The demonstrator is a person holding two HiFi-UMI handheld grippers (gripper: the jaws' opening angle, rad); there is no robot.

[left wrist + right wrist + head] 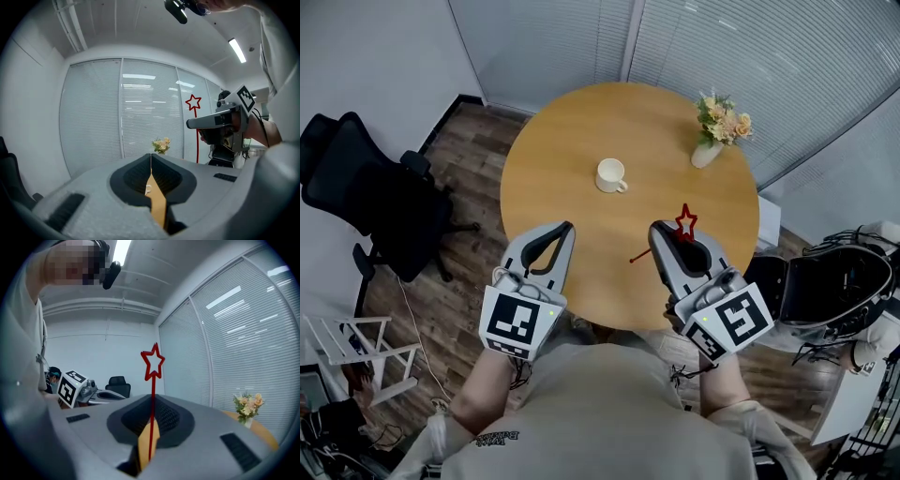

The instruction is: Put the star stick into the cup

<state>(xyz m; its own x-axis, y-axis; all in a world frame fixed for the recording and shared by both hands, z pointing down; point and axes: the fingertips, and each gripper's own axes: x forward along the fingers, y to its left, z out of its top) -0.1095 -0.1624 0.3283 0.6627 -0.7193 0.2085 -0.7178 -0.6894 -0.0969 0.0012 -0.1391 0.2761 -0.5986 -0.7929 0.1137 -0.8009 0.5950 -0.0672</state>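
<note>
The red star stick [685,222] stands pinched in my right gripper [661,240], which is shut on its thin shaft over the near right part of the round wooden table [572,131]. In the right gripper view the stick [153,364] rises upright from the closed jaws of the right gripper [152,401], star on top. The white cup [610,175] sits upright near the table's middle, beyond both grippers. My left gripper [563,231] hovers at the near left edge, shut and holding nothing; its jaws meet in a thin line at the tip [150,157].
A vase of flowers [712,127] stands at the table's far right. A black office chair [366,192] sits on the floor to the left, and a dark bag [830,281] to the right. Window blinds line the far walls.
</note>
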